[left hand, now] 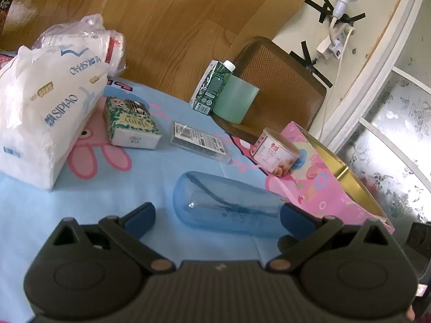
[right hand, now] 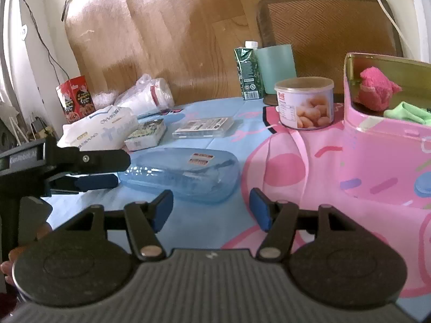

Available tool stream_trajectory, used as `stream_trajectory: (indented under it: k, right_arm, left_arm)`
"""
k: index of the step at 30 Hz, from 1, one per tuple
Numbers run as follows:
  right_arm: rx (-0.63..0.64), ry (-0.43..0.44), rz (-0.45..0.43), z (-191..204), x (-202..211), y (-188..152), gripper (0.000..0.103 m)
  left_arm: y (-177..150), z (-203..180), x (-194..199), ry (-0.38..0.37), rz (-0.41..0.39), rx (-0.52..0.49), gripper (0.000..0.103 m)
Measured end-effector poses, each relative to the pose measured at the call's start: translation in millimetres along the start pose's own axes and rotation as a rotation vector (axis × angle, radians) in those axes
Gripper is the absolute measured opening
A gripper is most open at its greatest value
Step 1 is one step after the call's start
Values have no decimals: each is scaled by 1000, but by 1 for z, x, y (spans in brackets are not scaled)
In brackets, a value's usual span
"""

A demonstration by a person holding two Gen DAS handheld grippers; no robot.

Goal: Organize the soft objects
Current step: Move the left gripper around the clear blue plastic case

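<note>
- Left wrist view: left gripper [left hand: 218, 215] stands wide with nothing clamped. The tissue pack [left hand: 40, 118], the nearest soft thing still loose, lies well to the left of the blue plastic case [left hand: 229, 204], its long axis running away from the camera. The case lies just ahead of the jaws, and the right blue pad appears to touch its near end.
- Pink tin [left hand: 317, 188] sits right of the case, the can [left hand: 274, 153] touching its wall.
- Right wrist view: right gripper [right hand: 211, 208] is open and empty, the case just ahead. The tissue pack [right hand: 99, 129] lies beyond the case, left; the left hand looks nearer.
- Pink cloth [right hand: 375, 88] and green cloth [right hand: 406, 114] lie inside the tin [right hand: 377, 161], right of the case.
- Surface: tablecloth [right hand: 204, 220], blue and pink cartoon print. Behind: wooden board, chair.
</note>
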State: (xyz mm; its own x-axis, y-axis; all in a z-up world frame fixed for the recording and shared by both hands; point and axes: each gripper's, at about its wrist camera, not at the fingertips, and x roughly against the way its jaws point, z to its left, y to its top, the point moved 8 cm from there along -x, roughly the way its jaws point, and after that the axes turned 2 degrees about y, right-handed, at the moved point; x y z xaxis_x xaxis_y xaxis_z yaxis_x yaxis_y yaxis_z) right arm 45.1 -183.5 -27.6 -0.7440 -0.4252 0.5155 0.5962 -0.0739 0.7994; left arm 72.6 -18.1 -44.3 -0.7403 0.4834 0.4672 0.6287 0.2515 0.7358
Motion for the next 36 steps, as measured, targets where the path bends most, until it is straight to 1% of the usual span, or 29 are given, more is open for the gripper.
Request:
stream_trajectory:
  k: [9, 11, 13, 14, 19, 24, 29, 36]
  right_arm:
    - [7, -8, -1, 1, 0, 1, 66]
    - [13, -5, -3, 2, -2, 3, 69]
    - [36, -4, 1, 4, -5, 5, 79]
    - [57, -2, 6, 7, -7, 6, 79]
    - [150, -16, 36, 14, -20, 9, 80]
    - [221, -3, 54, 21, -30, 11, 82]
    - [233, 19, 64, 26, -34, 11, 82]
    - [210, 9, 51, 25, -29, 11, 80]
  left_arm:
    - [0, -1, 0, -4, -3, 9, 103]
    - [0, 0, 1, -1, -9, 15, 103]
    - [1, 3, 4, 0, -20, 30, 103]
    - [2, 4, 5, -2, -26, 39, 103]
    - [3, 7, 6, -18, -37, 62, 103]
    - [3, -1, 7, -34, -48, 33, 103]
    - [1, -11, 6, -36, -47, -23, 103]
    - [-1, -13, 5, -49, -40, -30, 103]
